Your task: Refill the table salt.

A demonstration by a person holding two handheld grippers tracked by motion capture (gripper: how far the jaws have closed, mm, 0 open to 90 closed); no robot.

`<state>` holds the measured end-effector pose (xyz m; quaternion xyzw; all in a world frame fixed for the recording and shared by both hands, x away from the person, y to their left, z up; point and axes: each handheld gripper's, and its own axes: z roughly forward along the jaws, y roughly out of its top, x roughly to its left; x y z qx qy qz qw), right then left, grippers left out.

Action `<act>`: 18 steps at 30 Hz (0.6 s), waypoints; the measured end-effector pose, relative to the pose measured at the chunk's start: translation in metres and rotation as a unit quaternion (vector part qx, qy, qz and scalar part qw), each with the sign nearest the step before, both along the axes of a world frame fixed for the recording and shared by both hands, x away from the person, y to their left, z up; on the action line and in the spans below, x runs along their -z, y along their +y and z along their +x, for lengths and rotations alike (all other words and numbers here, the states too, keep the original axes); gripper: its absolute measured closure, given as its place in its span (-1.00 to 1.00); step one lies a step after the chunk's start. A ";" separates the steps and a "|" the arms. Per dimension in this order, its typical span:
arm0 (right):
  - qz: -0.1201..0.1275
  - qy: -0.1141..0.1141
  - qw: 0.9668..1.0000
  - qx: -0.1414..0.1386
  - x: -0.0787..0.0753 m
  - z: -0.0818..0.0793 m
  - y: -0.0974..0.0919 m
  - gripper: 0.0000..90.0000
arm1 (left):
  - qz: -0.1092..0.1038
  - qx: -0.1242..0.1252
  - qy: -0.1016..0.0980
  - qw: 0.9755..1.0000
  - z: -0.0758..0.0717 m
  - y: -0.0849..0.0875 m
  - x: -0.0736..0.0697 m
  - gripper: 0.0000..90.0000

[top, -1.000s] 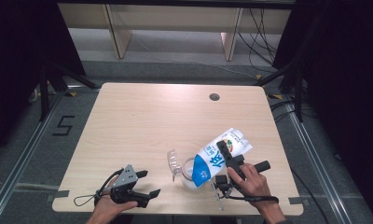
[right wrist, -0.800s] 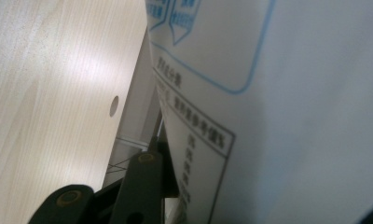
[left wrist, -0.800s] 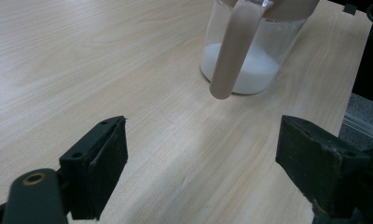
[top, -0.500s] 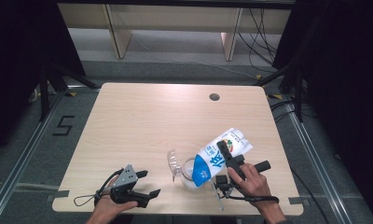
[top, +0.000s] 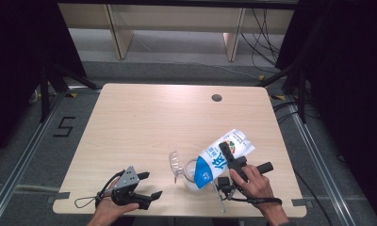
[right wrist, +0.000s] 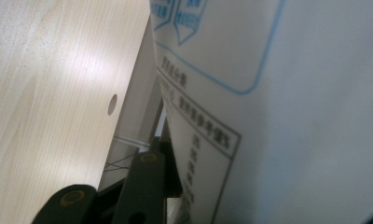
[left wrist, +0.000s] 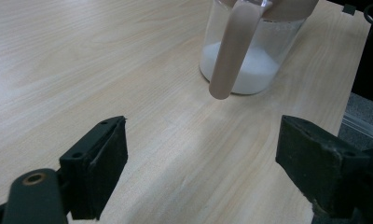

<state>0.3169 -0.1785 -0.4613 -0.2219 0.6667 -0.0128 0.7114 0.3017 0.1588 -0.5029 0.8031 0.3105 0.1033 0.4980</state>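
Observation:
A white and blue bag is held tilted, its lower end over a clear jar near the table's front edge. My right gripper is shut on the bag's middle. In the right gripper view the bag is pressed against one black finger, and the other finger is hidden behind it. The jar holds white powder, and a pale handle-like strip hangs in front of it. My left gripper rests on the table at the front left, apart from the jar. It stands open with nothing between its fingers.
The light wooden table has a small round hole at its back right. Dark floor with metal rails surrounds it, and the right edge lies close behind the jar. A shelf frame stands beyond the far edge.

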 end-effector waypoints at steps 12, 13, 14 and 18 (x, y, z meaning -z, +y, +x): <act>-0.011 0.010 1.000 0.019 0.000 -0.001 -0.001 0.56 | 0.000 0.000 0.000 1.000 0.000 0.000 0.000 -0.64; 0.004 0.006 1.000 0.006 0.001 0.000 0.000 0.57 | 0.000 0.000 0.000 1.000 0.000 0.000 0.000 -0.64; 0.008 -0.001 1.000 0.001 0.001 0.000 0.000 0.57 | 0.002 -0.003 -0.001 1.000 0.000 0.000 0.000 -0.64; 0.015 0.014 1.000 0.016 0.004 -0.001 -0.002 0.57 | 0.000 0.000 0.001 1.000 0.000 0.000 0.000 -0.64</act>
